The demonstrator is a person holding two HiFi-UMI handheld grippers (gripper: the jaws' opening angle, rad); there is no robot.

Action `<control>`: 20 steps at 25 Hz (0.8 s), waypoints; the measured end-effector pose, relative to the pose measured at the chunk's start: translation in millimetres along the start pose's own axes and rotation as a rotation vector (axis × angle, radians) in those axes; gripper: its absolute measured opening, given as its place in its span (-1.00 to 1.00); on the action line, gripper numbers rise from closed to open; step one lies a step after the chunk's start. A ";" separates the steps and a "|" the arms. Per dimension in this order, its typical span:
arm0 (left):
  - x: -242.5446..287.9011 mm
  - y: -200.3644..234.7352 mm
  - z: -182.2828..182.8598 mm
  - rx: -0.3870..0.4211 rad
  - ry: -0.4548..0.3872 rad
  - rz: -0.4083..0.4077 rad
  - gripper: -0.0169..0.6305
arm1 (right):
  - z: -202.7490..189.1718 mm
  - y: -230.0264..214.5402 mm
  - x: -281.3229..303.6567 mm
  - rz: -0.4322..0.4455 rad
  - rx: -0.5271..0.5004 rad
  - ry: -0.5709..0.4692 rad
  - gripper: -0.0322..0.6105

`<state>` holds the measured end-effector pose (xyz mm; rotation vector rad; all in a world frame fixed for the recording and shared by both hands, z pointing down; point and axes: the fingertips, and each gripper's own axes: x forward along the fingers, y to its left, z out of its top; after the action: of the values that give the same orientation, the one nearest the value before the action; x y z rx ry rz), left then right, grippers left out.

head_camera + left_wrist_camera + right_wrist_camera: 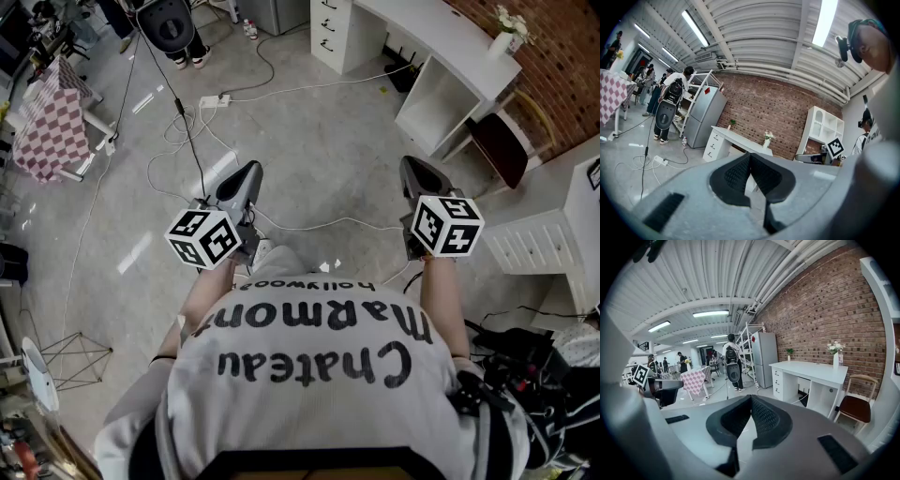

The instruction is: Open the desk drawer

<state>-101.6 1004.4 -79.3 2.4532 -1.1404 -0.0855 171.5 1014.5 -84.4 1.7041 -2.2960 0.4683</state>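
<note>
**Left tongs** [240,180] [750,155]: closed, tips together, nothing held. Carried above the floor [319,141], at 9 o'clock of the right pair.

**Right tongs** [418,176] [751,397]: closed, tips together, nothing held. Level with the left pair and well apart from it.

**Counter** [448,37] [812,369] [737,138]: white, set against the brick wall [820,310]. In the head view it lies at 1 o'clock of the tongs, well apart from both.

**Drawers** [328,26] [777,380] [711,146]: a stack of three at the counter's end, toward 12 o'clock in the head view. All shut and untouched.

**Vase** [504,37] [836,358]: holds flowers, upright on the counter's far end, at 2 o'clock.

**Chair** [499,150] [856,407]: dark seat, just beside the counter's vase end.

**Fridge** [764,357] [706,117]: grey, beyond the drawers.

**Power strip** [212,100]: on the floor at 11 o'clock, with cables running from it.

**Checked table** [49,122]: at 10 o'clock, near the frame edge.
</note>
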 end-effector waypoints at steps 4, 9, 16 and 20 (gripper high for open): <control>3.1 4.6 4.5 0.001 0.001 0.007 -0.90 | 1.2 0.0 6.4 0.008 0.008 0.005 -0.86; 12.7 17.0 8.8 0.010 0.006 0.018 -0.90 | 0.6 -6.2 23.7 0.006 0.018 0.020 -0.86; 32.3 48.2 15.8 0.010 0.010 0.011 -0.90 | 6.6 -15.5 64.0 -0.008 0.044 0.040 -0.86; 54.6 81.7 20.4 -0.010 0.014 0.008 -0.90 | 9.4 -27.9 98.5 -0.021 0.067 0.061 -0.85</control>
<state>-128.7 910.2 -57.7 2.4367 -1.1408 -0.0709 169.7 916.8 -52.7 1.7186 -2.2410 0.5912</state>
